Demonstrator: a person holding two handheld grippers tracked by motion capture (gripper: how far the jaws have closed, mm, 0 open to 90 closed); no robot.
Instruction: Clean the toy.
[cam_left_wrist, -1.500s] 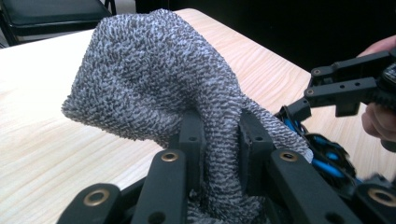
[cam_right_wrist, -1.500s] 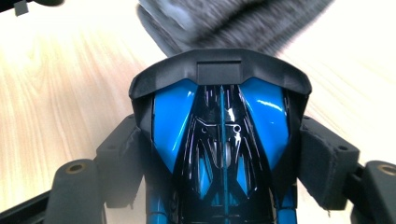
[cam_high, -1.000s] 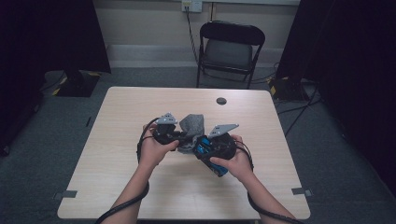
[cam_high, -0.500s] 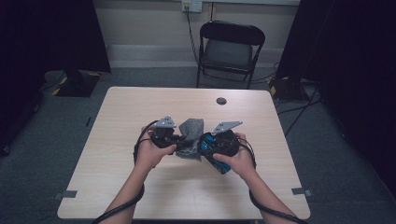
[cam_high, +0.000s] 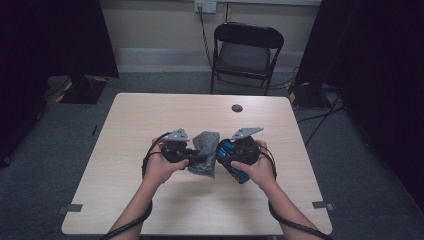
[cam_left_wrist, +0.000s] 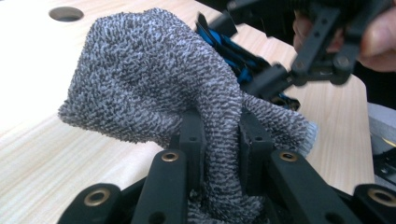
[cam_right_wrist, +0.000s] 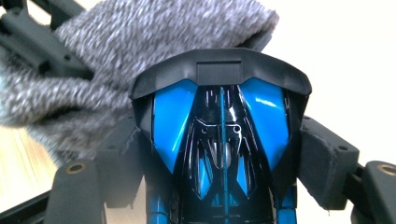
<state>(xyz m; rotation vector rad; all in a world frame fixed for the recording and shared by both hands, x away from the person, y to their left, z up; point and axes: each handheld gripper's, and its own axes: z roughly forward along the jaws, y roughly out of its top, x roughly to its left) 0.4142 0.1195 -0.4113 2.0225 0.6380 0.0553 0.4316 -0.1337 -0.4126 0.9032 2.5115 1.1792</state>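
Observation:
A speckled grey cloth (cam_high: 205, 144) hangs between both hands above the table's middle. My left gripper (cam_high: 192, 155) is shut on a bunched fold of it; in the left gripper view the cloth (cam_left_wrist: 154, 70) is squeezed between the two black pads (cam_left_wrist: 192, 135). My right gripper (cam_high: 226, 157) is shut on a glossy blue and black toy-like object (cam_high: 236, 169). In the right gripper view this object (cam_right_wrist: 222, 135) sits between the padded fingers (cam_right_wrist: 322, 161), its black front edge touching the cloth (cam_right_wrist: 140, 46). The left gripper's linkage (cam_right_wrist: 37, 42) shows at the top left.
The pale wooden table (cam_high: 150, 115) has a round cable hole (cam_high: 237, 108) near its far edge. A black folding chair (cam_high: 247, 50) stands behind the table against the wall. Dark curtains flank both sides, and cables trail on the grey floor at right.

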